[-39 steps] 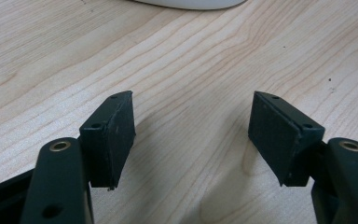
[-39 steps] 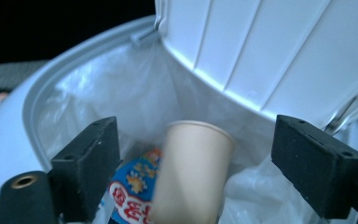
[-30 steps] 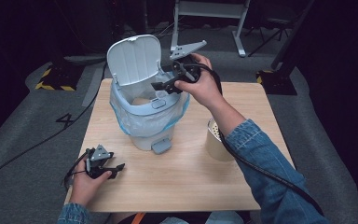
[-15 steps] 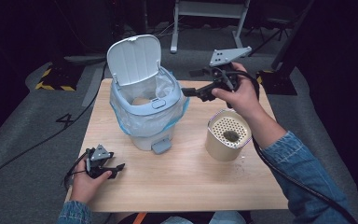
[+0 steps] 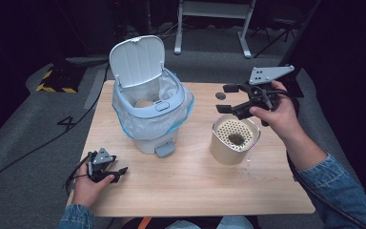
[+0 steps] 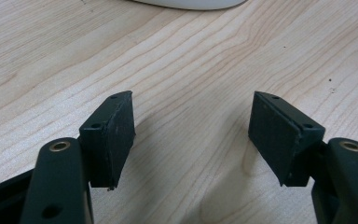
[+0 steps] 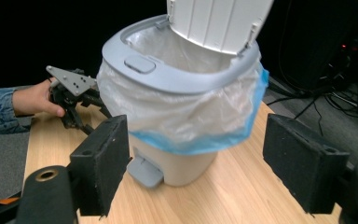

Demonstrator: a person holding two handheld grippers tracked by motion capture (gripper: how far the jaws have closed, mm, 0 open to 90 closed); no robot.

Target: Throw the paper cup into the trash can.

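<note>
A pale blue pedal bin (image 5: 148, 119) stands on the table with its lid (image 5: 137, 59) raised and a clear blue-edged liner (image 5: 181, 107) folded over the rim. A pale object (image 5: 144, 103) lies inside it. My right gripper (image 5: 225, 98) hovers open and empty above the far edge of a beige perforated cup (image 5: 232, 138), its jaws pointing left toward the bin. In the right gripper view the gripper (image 7: 196, 154) faces the bin (image 7: 186, 88) from a distance. My left gripper (image 5: 116, 172) rests open on the wood at the front left, and its own view shows the gripper (image 6: 193, 121) with nothing between the jaws.
A dark lump (image 5: 236, 139) sits inside the perforated cup. A small dark object (image 5: 220, 95) lies on the table (image 5: 195, 191) behind the cup. The bin's pedal (image 5: 165, 150) juts toward the front. In the right gripper view, the left gripper (image 7: 74, 100) and its hand appear beyond the bin.
The right gripper has swung from over the bin's opening to the right and now hangs above the perforated cup. The left gripper has not moved.
</note>
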